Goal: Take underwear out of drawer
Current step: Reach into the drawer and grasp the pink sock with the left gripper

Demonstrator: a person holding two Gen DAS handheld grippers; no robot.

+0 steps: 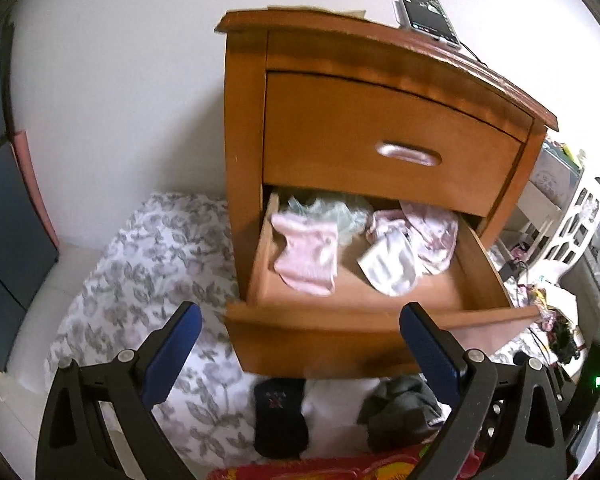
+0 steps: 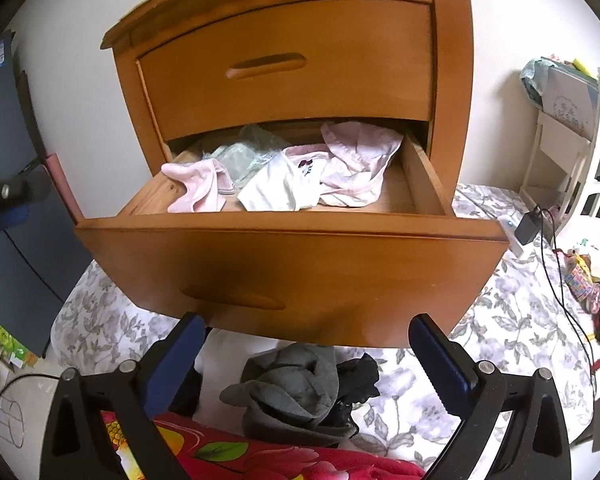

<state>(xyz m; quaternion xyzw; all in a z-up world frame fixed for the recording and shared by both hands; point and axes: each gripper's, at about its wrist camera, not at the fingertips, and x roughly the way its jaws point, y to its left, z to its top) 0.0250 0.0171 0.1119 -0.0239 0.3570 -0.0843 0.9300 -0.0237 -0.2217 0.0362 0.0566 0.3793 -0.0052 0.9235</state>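
Each black gripper [image 1: 300, 328] [image 2: 306, 338] has blue-padded fingers and silver screws.

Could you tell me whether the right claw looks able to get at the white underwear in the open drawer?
Probably yes: the right claw is open, the lower drawer is pulled out, and the white underwear lies uncovered on top.

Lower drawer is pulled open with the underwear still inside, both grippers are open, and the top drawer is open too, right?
Not quite: the top drawer is closed, as the right wrist view shows. The lower drawer is open with underwear inside, and the left gripper and right gripper are open.
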